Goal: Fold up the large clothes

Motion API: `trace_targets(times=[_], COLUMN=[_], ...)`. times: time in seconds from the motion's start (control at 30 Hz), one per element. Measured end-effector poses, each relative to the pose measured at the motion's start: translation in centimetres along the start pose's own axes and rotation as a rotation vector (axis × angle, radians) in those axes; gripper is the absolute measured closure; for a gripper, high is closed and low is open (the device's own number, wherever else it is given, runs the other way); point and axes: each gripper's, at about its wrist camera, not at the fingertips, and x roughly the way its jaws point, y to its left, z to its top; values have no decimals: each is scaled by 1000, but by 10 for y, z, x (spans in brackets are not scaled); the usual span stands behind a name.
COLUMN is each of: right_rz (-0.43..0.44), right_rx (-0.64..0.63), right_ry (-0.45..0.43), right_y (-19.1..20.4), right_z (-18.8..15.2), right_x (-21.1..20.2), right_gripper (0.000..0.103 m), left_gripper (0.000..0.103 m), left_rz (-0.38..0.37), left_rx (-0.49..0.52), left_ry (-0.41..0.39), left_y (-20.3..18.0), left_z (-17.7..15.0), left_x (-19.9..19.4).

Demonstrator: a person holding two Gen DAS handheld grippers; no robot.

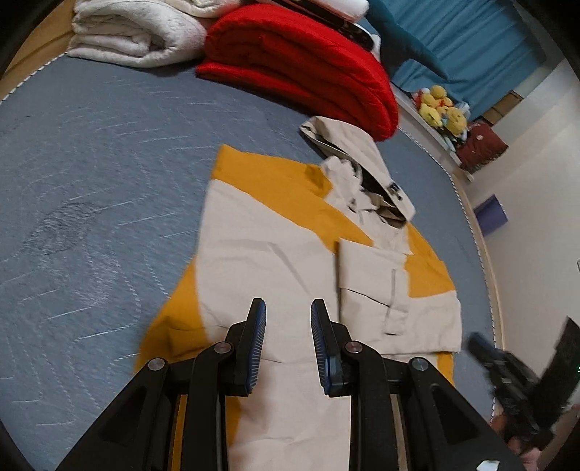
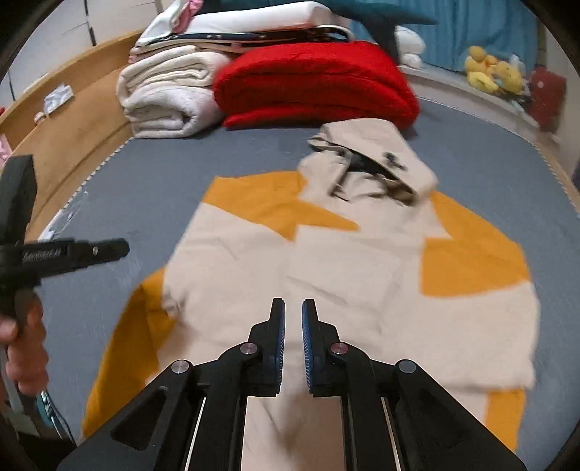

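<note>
A beige and mustard-yellow hooded jacket (image 1: pixel 282 253) lies flat on the blue-grey bed (image 1: pixel 90 181), hood toward the far end, one sleeve folded across its front. It also shows in the right wrist view (image 2: pixel 326 271). My left gripper (image 1: pixel 288 308) is open and empty, hovering over the jacket's lower part. My right gripper (image 2: pixel 293 308) has its jaws close together with a narrow gap and nothing between them, above the jacket's middle. The right gripper shows at the lower right of the left wrist view (image 1: pixel 500 366), and the left gripper at the left of the right wrist view (image 2: pixel 72 250).
A folded red blanket (image 1: pixel 308 65) and folded white towels (image 1: pixel 130 32) lie at the far end of the bed. The hood (image 2: pixel 373 152) rests close to the red blanket (image 2: pixel 315 83). A wooden bed frame (image 2: pixel 65 119) runs along the left. Yellow plush toys (image 1: pixel 442 105) sit on a ledge.
</note>
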Motion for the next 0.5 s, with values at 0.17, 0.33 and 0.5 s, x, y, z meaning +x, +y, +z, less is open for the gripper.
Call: trace_targets(times=[0.17,0.33,0.5], right_rz=[-91,-51,-39], right_rx=[159,390,584], right_ry=[-108,-145,-27], right_y=[-56,-116,-166], right_z=[-15,-33,-53], right_x=[-73,-77,-23], right_gripper=[72,68,68], left_gripper=[80,82,82], left_rz=[-12,-31,-44], left_rx=[61,170,302], left_ry=[15,9,3], left_y=[-30,-68,-104], left_z=[-13,-35,-59], left_x=[23,47,70])
